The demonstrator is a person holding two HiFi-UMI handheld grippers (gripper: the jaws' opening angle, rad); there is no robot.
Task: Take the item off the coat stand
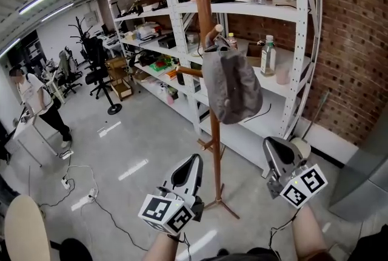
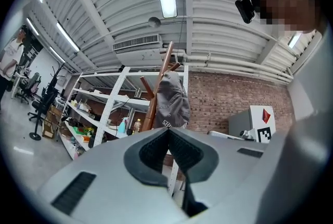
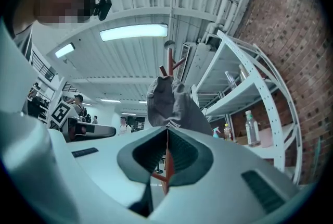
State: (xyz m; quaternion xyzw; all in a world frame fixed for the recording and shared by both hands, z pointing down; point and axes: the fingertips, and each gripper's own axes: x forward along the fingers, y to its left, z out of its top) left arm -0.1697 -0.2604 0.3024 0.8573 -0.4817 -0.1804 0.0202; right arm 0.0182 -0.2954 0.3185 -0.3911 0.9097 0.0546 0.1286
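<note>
Grey cap (image 1: 230, 87) hangs from a coat stand (image 1: 203, 5) peg. Left gripper (image 1: 193, 160) and right gripper (image 1: 272, 144) are poised near, below it, jaws pressed together, empty.

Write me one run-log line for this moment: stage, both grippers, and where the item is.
stage: nothing grasped yet | left gripper: shut, empty | right gripper: shut, empty | grey cap: hanging on coat stand

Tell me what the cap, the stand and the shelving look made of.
Cap: soft grey fabric, matte; it sags and creases. Stand: reddish-brown wood, smooth, perhaps varnished; round pole and pegs. Shelving: probably white painted metal; its thin uprights are punched with rows of holes.
</note>
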